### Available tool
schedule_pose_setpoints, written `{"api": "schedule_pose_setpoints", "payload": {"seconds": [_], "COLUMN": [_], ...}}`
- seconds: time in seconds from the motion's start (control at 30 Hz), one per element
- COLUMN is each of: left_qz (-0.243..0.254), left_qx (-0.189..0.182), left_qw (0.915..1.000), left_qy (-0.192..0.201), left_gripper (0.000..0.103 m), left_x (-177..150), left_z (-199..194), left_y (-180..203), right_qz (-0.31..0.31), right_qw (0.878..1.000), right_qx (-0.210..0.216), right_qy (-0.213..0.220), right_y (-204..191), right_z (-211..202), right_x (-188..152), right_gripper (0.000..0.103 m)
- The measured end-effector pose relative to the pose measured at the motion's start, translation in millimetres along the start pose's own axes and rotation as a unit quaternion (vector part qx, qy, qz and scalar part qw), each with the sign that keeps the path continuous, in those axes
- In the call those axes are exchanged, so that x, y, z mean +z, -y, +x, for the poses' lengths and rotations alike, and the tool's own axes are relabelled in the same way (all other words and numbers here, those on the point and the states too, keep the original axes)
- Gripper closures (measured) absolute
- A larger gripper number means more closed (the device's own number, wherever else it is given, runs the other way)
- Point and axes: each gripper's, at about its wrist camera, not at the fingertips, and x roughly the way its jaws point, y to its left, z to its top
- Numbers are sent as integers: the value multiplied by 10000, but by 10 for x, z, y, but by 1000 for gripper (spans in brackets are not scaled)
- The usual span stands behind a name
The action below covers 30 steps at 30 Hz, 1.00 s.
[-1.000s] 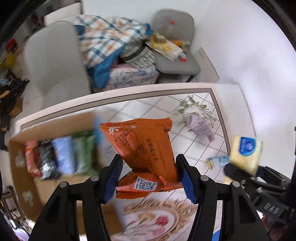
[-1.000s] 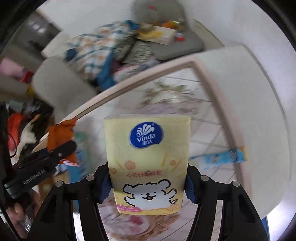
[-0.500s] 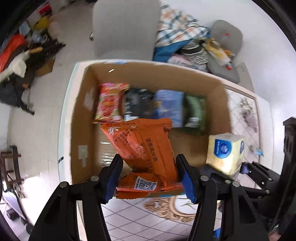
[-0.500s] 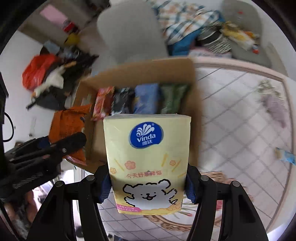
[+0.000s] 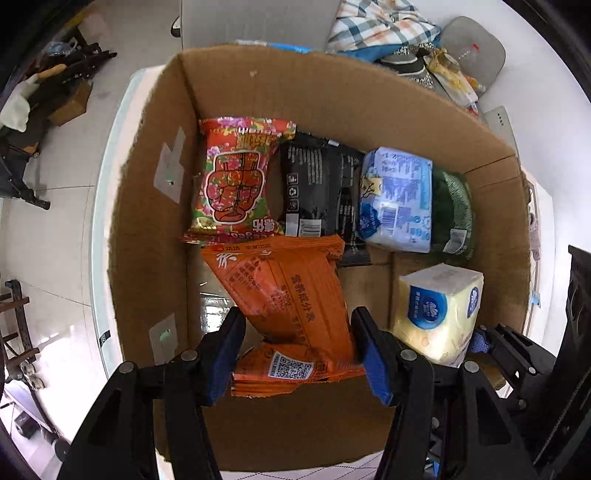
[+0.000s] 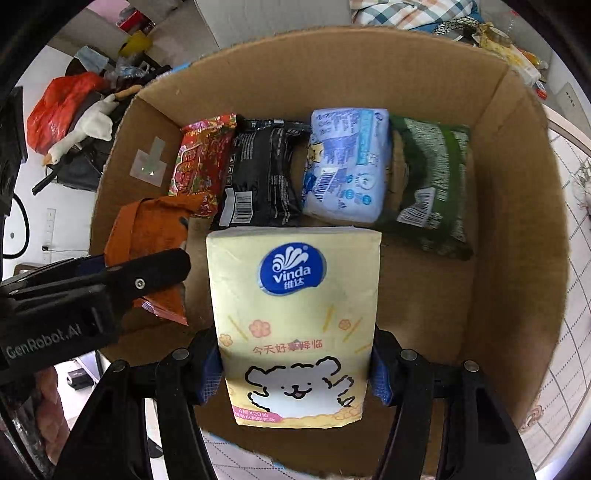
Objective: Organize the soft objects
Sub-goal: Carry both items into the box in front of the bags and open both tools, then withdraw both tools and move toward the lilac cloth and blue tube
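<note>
My left gripper (image 5: 299,354) is shut on an orange packet (image 5: 288,295) and holds it inside the open cardboard box (image 5: 147,221). My right gripper (image 6: 295,365) is shut on a yellow Vinda tissue pack (image 6: 295,317), also over the box (image 6: 517,221). The tissue pack shows in the left wrist view (image 5: 439,310) and the orange packet in the right wrist view (image 6: 147,229). Along the box's far side lie a red packet (image 5: 236,177), a black packet (image 5: 317,188), a light blue pack (image 5: 399,199) and a green pack (image 5: 454,210).
The box stands on a white table edge (image 5: 99,206). A grey chair (image 5: 251,18) and a plaid cloth (image 5: 376,18) lie beyond it. Bags and a toy goose (image 6: 88,125) clutter the floor at the left. The patterned tabletop (image 6: 576,332) is at the right.
Both grippers have swung left from the patterned tabletop to over the box and come down into it, each still holding its pack.
</note>
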Motion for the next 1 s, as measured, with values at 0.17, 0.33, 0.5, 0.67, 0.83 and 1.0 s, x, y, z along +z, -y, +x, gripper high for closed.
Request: {"api": "schedule_pose_setpoints", "payload": {"seconds": [0.17,0.33,0.5,0.67,0.83,1.0], "left_qz": [82,-2,-16,-84,-31,-162], "left_qx": [222,453,595,620,980,987], "left_qw": [9996,9989,9982,9972,9912,9875], "left_qy": [-119,-122,74,401,895,1220], "left_gripper": [44,45,38,34,1,1], "left_x": [-43,-86,-171,-328,-484,-644], "left_z": [62,-23,-236,-524,-750,-909], "left_y": [-54,-91,-116,-62,59,145], "right_qz": [-64,-155,-126,-175,-132,-36], "right_qw": [10000,9998,9999,9996,9976,9922], "right_qx": [34,124,84,-185,-581,-1039], "right_qy": [-59,-100,-26,93,348,685], "right_y": [-98,-186,-202,-167,-65,35], "right_z": [157,243,145,-128,-466,-814], "right_x": [62,92,63,-58,-242,-434], "right_gripper": [37,31,20,20,1,0]}}
